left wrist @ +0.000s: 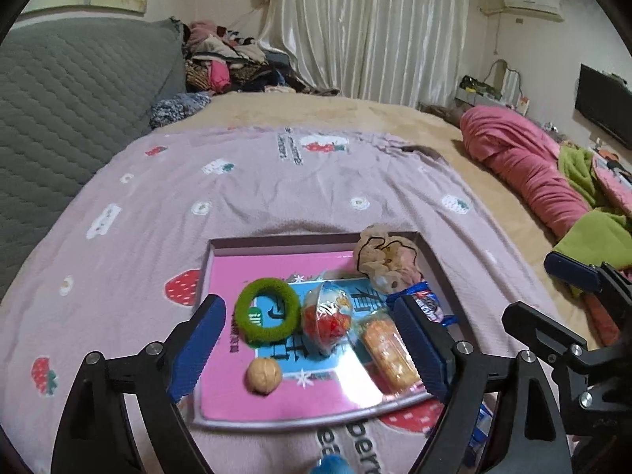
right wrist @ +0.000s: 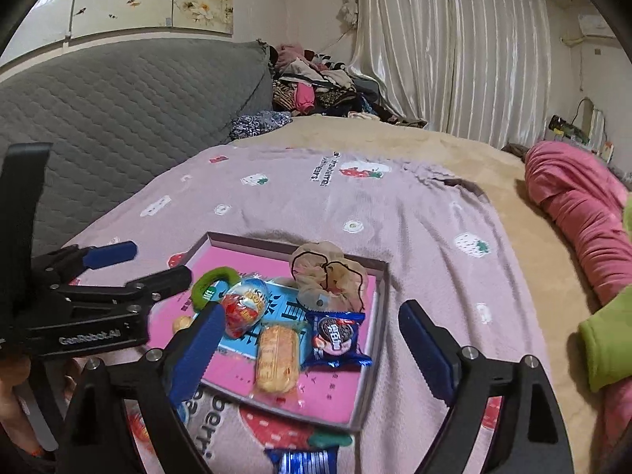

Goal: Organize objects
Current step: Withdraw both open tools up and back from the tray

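Both grippers hang over the near edge of a shallow pink tray point(left wrist: 276, 243) with their jaws spread wide and nothing between them. The left gripper point(left wrist: 312, 345) straddles the tray's near left part; the right gripper point(right wrist: 312, 349) sits over its near right corner.

Inside the tray, a walnut point(left wrist: 264, 376) lies close to the near edge, apart from the rest. Behind it a green hair ring point(left wrist: 267, 313) lies flat, just beside a clear egg-shaped capsule point(left wrist: 330, 316) with red contents. A wrapped yellow biscuit point(right wrist: 275, 357) lies near the near right corner, touching a blue cookie packet point(right wrist: 335, 337) at the right wall. A beige scrunchie point(right wrist: 326, 276) fills the far right corner, partly over the rim.

Under the tray lies a lilac strawberry-print blanket point(left wrist: 245, 189) spread on the bed point(left wrist: 395, 118). Another blue packet point(right wrist: 302, 462) lies on the blanket just past the tray's near edge.
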Motion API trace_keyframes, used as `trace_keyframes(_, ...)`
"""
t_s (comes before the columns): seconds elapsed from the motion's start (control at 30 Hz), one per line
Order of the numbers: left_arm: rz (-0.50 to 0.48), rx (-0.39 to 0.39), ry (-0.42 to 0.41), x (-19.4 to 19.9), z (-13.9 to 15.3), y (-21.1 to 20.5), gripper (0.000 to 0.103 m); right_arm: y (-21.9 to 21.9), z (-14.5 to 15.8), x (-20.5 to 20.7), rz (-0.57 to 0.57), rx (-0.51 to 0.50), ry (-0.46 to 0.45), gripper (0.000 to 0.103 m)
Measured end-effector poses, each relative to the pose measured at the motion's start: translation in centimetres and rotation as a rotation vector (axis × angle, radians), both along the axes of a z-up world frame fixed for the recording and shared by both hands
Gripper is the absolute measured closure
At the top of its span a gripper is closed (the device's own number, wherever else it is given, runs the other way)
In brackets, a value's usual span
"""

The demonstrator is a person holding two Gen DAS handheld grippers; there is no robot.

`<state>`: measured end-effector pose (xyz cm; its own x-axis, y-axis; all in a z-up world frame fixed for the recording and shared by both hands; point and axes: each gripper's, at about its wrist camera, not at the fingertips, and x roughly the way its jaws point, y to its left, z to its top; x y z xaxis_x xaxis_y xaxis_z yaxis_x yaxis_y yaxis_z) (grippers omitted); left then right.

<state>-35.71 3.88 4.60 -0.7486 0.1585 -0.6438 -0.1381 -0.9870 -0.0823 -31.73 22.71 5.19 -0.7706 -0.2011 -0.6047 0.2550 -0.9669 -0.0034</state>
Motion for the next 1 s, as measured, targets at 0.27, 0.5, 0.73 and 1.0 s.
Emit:
trace_keyframes(0.27, 0.02, -0.006, 0.029, 5.6, 4.2, -1.0, 0.014, -0.3, 4.0, 5.3, -0.003, 0.026, 0.039, 0.01)
trace_keyframes(0.5, 0.036, -0.032, 0.058, 10.5, 7.7, -1.8, 0.014, -0.9, 7.2, 9.9, 0.006, 0.018, 0.076, 0.007)
trace_keyframes(0.73, 0.046, -0.061, 0.057, 14.9, 8.5, -2.2, 0.014, -1.3, 7.9, 13.7, 0.02, 0.057, 0.069, 0.005)
trace_keyframes(1.0, 0.03, -0.084, 0.026, 17.4, 7.1, -1.7, 0.014, -0.3, 6.4, 16.3, 0.0, 0.041, 0.03, 0.005)
